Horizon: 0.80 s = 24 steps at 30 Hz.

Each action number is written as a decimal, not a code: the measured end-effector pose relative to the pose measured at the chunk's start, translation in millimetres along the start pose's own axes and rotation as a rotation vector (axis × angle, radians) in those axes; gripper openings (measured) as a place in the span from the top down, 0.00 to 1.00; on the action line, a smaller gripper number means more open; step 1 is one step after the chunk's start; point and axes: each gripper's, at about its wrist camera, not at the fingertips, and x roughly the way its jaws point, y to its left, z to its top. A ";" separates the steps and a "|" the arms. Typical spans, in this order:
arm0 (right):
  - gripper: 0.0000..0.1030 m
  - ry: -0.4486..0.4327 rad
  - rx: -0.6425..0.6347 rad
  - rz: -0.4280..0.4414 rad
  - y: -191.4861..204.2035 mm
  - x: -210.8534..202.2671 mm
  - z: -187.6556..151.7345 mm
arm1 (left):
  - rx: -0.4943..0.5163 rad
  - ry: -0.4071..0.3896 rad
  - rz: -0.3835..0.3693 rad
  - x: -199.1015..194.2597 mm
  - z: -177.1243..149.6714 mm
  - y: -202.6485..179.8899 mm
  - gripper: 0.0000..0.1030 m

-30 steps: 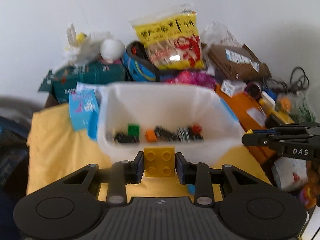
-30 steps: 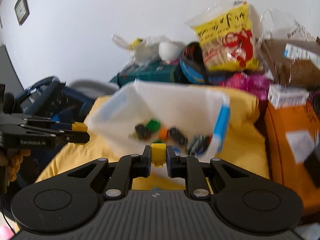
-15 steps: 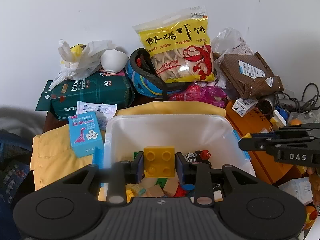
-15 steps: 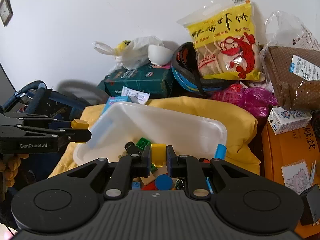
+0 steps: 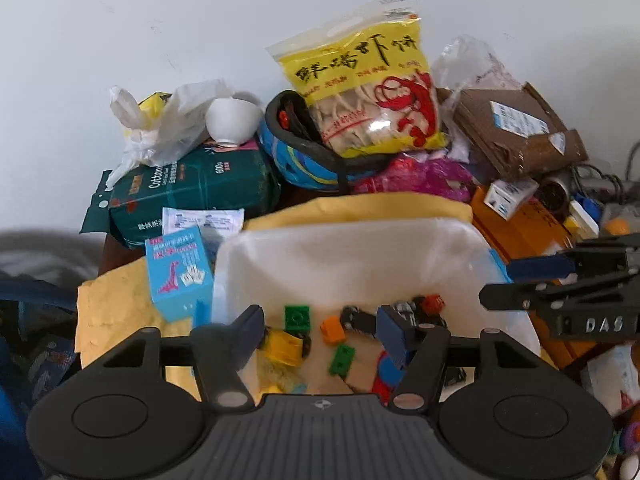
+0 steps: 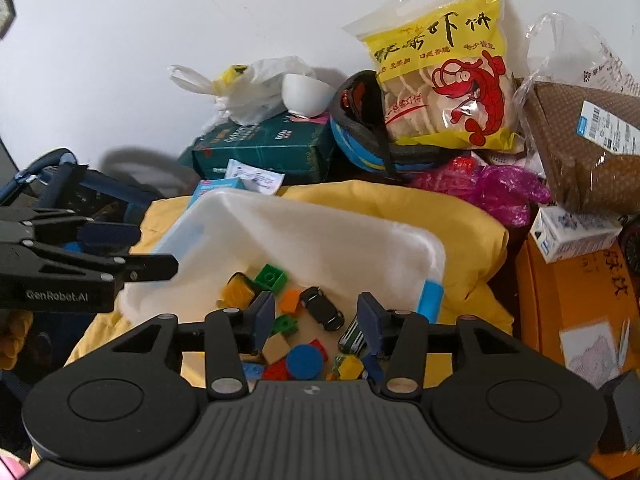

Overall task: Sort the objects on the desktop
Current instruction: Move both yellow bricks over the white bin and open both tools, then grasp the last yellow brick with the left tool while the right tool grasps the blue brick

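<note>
Left gripper point(image 5: 318, 326): fingers spread wide, empty, poised over the near end of the bin; seen from the side in the right wrist view point(image 6: 132, 252), also parted.
Right gripper point(image 6: 316, 314): fingers spread wide, empty, above the bin's near end; visible at the right edge of the left wrist view point(image 5: 508, 284).
White bin point(image 6: 332, 236): translucent plastic, blue latch at the right rim, resting on the yellow cloth point(image 6: 460, 224).
Bin contents: green brick point(image 6: 271, 278), yellow brick point(image 6: 237, 291) lying tilted just beside it, orange block point(image 6: 291, 300), black toy car point(image 6: 322, 309), blue disc point(image 6: 304, 362), red and tan pieces, all loose on the bin floor.
Same contents, left wrist view: green brick point(image 5: 297, 318), orange block point(image 5: 333, 330), yellow brick point(image 5: 285, 346), partly blurred.
Blue card box point(image 5: 178, 272): pink giraffe print, leaning at the bin's left outer wall.
Green tissue pack point(image 5: 192, 192): behind the bin, white bowl point(image 5: 232, 122) on top.
Prawn cracker bag point(image 6: 444, 76): yellow, upright against the wall.
Brown parcel point(image 6: 584, 144): far right, white label.
Orange box point(image 6: 572, 300): right of the cloth.
</note>
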 end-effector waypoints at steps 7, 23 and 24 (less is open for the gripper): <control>0.46 -0.064 0.010 0.012 1.2 -27.5 -75.9 | 0.040 0.060 -0.099 5.6 -96.8 -34.9 0.36; 0.33 0.109 0.000 -0.034 7.4 26.7 -145.1 | 0.112 0.173 -0.115 59.4 -170.7 -61.2 0.62; 0.30 0.107 0.001 -0.039 11.3 34.0 -145.0 | 0.098 0.163 -0.106 52.8 -170.4 -55.1 0.62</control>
